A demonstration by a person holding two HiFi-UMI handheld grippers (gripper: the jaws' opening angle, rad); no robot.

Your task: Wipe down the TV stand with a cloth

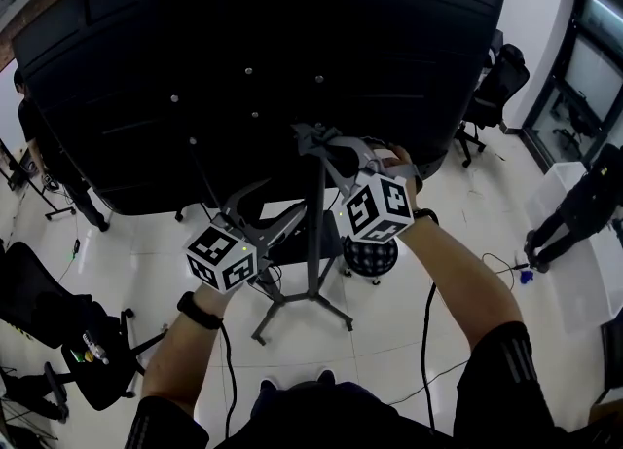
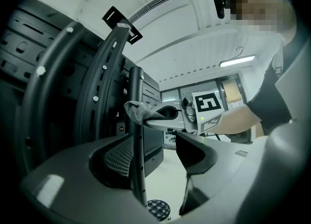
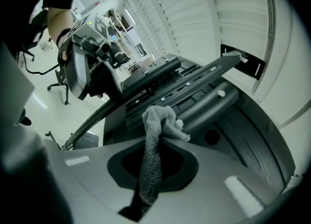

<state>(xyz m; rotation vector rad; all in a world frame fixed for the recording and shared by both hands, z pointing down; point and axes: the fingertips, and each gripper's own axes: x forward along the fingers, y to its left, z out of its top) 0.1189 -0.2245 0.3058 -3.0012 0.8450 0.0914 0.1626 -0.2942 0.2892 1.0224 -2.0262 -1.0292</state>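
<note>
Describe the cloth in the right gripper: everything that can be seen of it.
The cloth is a small grey rag with a knitted, mesh-like weave, soft and crumpled. A narrow strip of it runs down between the right gripper's jaws, which are closed on it. The rest bunches into a loose wad beyond the jaw tips. In the left gripper view that wad seems pressed against the TV stand's dark upright pole. No stains can be made out.

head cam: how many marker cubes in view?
2. One marker cube sits on the left tool, left of the stand's pole. The second marker cube sits on the right tool, right of the pole. None seems hidden.
</note>
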